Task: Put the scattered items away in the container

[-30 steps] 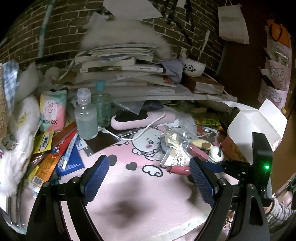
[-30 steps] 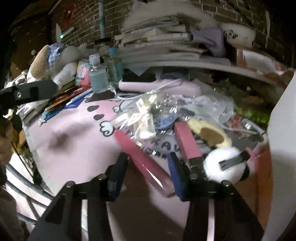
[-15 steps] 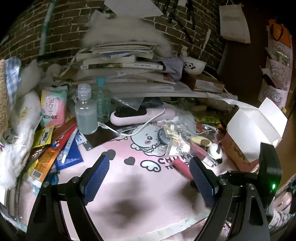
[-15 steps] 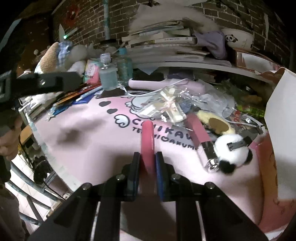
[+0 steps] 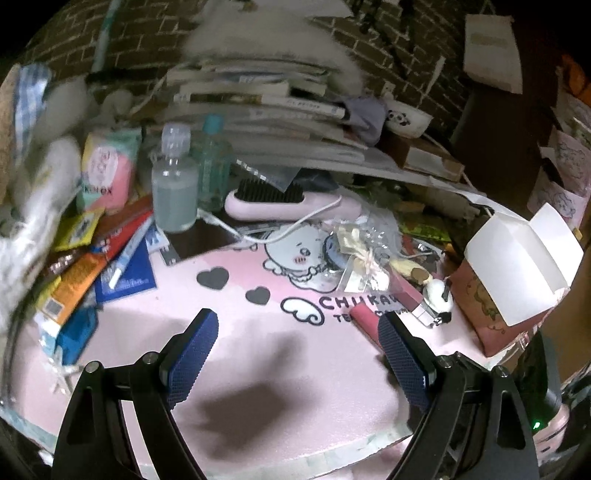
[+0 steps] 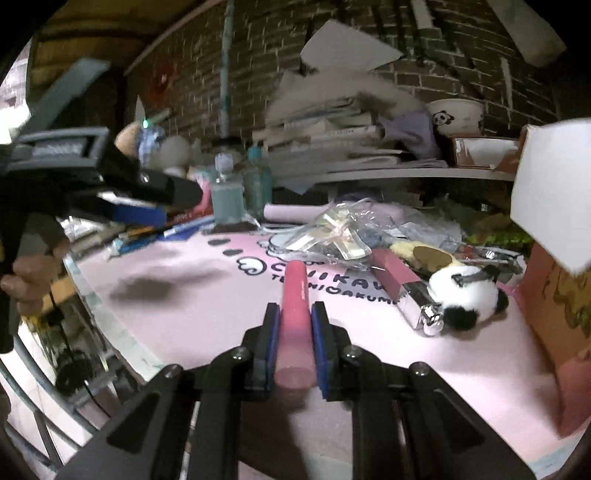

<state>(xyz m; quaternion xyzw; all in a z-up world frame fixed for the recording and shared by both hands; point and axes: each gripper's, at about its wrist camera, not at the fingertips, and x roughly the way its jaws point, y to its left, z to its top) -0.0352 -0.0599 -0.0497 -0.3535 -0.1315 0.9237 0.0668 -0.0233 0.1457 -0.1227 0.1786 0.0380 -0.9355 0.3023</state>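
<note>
Right gripper (image 6: 293,325) closed, blue textured fingers (image 6: 318,332) pinching a pink tube (image 6: 294,314) from both sides. Gripped near the rear end, most of the length jutting forward over the pink mat (image 6: 221,295) on the table. Smooth, round, slightly glossy plastic, darker pink toward the tip, paler and translucent at the near end.

Left gripper (image 5: 299,354) held above the mat's near edge, fingers (image 5: 190,354) spread wide, nothing between them. Same diamond-patterned blue pads on black struts.

Likely risks, as a judgement:
- Slick cylinder on a narrow pinch: possible slip or swivel between the pads during the lift, nose dipping down.
- Long forward overhang: chance of clipping the crinkly cellophane packet (image 6: 332,240) or the maroon box (image 6: 395,275) just ahead while swinging right.
- Container (image 6: 554,295) at the far right, a pink cardboard box with stiff white flaps (image 6: 550,192) standing up: flap in the way of a low approach, tube liable to catch the rim and drop outside.
- Fluffy black-and-white panda charm (image 6: 465,295) with a metal clip lying between tube and container: easily dragged along by a low pass.

Further out: soft matte mat printed with a cartoon figure and black hearts (image 5: 212,277); a clear plastic bottle (image 5: 173,192) upright beside a teal one; a pink hairbrush (image 5: 284,201) with dark bristles and a white cord; flat glossy sachets (image 5: 77,280) fanned at the left; a sagging stack of books (image 5: 258,99) against the rough brick wall (image 5: 147,29); a ceramic bowl (image 5: 406,118) with panda print.
</note>
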